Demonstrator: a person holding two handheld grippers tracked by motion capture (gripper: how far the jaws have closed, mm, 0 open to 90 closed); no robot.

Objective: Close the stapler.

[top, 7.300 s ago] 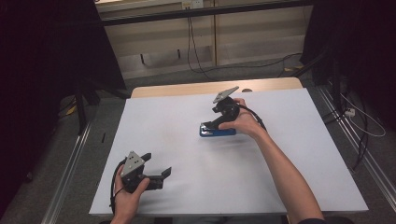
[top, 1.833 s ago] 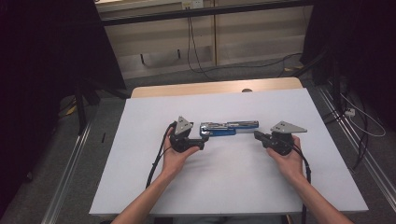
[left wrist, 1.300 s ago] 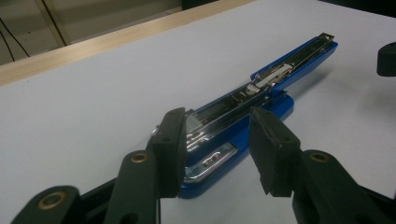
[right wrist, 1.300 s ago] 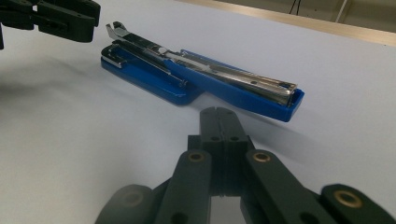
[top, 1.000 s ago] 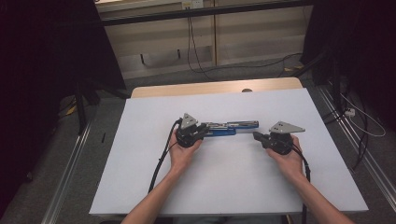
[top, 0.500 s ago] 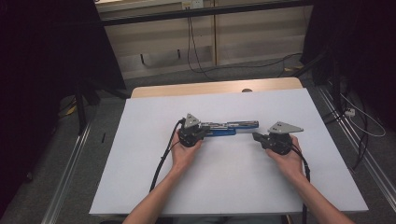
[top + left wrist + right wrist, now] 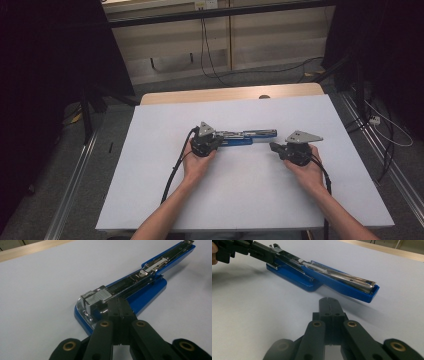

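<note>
A blue stapler [image 7: 248, 137] lies swung open on the white table, its metal magazine [image 7: 130, 282] exposed and its blue top arm [image 7: 352, 291] stretched out to the right. My left gripper [image 7: 219, 141] is shut, and its tips [image 7: 119, 303] rest against the magazine's front end beside a block of staples [image 7: 96, 298]. My right gripper [image 7: 273, 146] is shut too. It sits a little short of the top arm's far end [image 7: 372, 293], with its tips [image 7: 329, 301] just above the table. The left gripper [image 7: 249, 250] also appears in the right gripper view.
The white table top [image 7: 240, 200] spreads wide around the stapler. A strip of wooden edge [image 7: 225, 94] runs along the far side. Cables [image 7: 172, 175] trail from both grippers toward the near edge. Metal rails [image 7: 390, 165] flank the table.
The left gripper has come from the near left corner to the stapler's left end. The right gripper has left the stapler and sits right of it. The stapler now lies open.
</note>
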